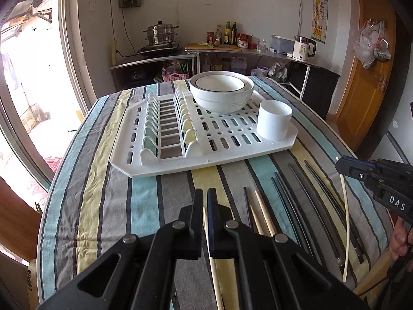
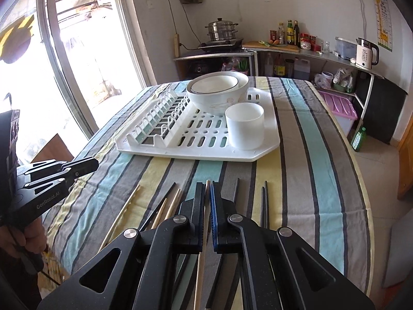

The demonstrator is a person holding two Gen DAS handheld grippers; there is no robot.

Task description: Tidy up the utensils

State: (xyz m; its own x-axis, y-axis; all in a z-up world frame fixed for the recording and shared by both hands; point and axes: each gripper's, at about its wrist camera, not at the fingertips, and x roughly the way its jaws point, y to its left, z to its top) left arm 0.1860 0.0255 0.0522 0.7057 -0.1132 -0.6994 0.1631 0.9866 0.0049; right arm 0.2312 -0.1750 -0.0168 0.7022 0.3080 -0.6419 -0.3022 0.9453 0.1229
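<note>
- The right gripper (image 2: 206, 193) has its jaws pressed nearly together on a pale wooden chopstick (image 2: 201, 253), which runs back between the fingers; the left wrist view shows that stick hanging from the tips above the cloth, so it reads as lifted for carrying to the cup.
- The left gripper (image 1: 205, 201) hovers low over another light chopstick (image 1: 210, 253) lying on the cloth. A narrow gap shows between its jaws, and I cannot tell whether they pinch the stick or merely straddle it.
- The loose chopsticks (image 1: 296, 196) lie side by side just before the rack, within reach of both hands: roughly four pale and about six black, though overlaps make the count unsure.
- One white dish rack (image 1: 180, 165) sits further out on the striped tablecloth (image 1: 103, 193).
- It carries one white cylindrical cup (image 1: 274, 120), empty and upright at its near corner, likely the chopsticks' destination.
- Two nested bowls (image 1: 222, 95) stand behind the cup.
</note>
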